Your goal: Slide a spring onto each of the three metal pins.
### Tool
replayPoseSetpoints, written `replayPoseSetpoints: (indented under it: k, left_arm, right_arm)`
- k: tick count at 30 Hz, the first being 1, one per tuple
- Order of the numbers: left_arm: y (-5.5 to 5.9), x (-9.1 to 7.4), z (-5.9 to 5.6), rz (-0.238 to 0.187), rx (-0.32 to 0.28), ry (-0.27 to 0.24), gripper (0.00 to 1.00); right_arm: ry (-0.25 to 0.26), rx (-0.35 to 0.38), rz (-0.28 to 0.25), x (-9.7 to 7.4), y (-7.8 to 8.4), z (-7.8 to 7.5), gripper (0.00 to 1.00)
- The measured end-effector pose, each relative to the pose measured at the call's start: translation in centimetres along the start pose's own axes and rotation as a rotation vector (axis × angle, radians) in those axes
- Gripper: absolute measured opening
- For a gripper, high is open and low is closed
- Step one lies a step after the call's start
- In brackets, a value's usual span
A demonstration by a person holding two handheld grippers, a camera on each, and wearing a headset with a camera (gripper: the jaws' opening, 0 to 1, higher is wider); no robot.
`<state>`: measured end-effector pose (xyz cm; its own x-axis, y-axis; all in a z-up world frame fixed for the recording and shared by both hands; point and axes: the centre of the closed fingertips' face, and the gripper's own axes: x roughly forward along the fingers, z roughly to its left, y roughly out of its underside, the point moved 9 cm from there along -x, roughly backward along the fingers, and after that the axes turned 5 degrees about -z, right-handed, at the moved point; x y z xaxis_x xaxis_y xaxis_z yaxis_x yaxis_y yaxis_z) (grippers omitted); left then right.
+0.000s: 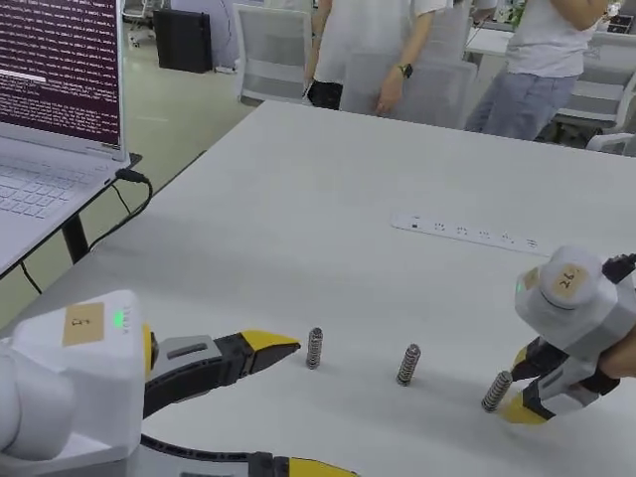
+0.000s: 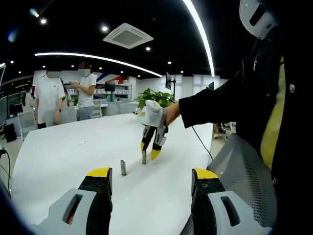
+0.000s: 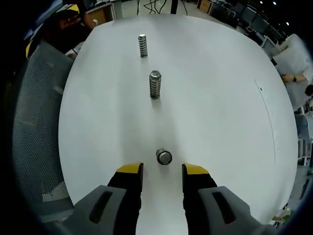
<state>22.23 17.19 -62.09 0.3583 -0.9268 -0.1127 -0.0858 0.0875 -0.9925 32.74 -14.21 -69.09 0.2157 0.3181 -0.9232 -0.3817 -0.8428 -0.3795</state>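
Three short metal springs stand upright in a row on the white table (image 1: 328, 219), each around a pin: left spring (image 1: 315, 348), middle spring (image 1: 408, 364), right spring (image 1: 497, 391). My right gripper (image 1: 524, 386) is open, its yellow tips on either side of the right spring. In the right gripper view that spring (image 3: 164, 156) shows end-on just ahead of my open right gripper (image 3: 161, 171), untouched, with the middle spring (image 3: 155, 84) and far spring (image 3: 142, 45) beyond. My left gripper (image 1: 318, 407) is open and empty, near the left spring. Ahead of the left gripper (image 2: 152, 176) stand two springs (image 2: 123, 167).
An open laptop (image 1: 50, 99) sits at the far left with a cable (image 1: 134, 194) running down. A white power strip (image 1: 467, 232) lies across the table's middle right. People (image 1: 368, 50) and grey chairs (image 1: 273, 50) stand beyond the far edge.
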Motion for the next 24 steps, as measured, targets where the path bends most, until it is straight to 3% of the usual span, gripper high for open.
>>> replayPoseSetpoints:
  k: [7,12,22,24]
  left_arm:
    - [-0.1,0.2,0.2,-0.003,0.002,-0.001,0.62]
    - [-0.1,0.1,0.4,-0.002,0.000,-0.007,0.62]
    - [-0.4,-0.2,0.8,-0.014,0.005,-0.034,0.64]
    - [-0.3,-0.3,0.9,-0.015,0.004,-0.041,0.64]
  right_arm:
    - [0.026,0.045,-0.065,-1.1,0.9,0.9,0.39]
    - [0.043,0.076,-0.127,-2.3,1.3,2.3,0.41]
    - [0.112,0.124,-0.313,-4.7,1.1,5.2,0.46]
    - [0.132,0.146,-0.373,-5.4,0.9,5.8,0.46]
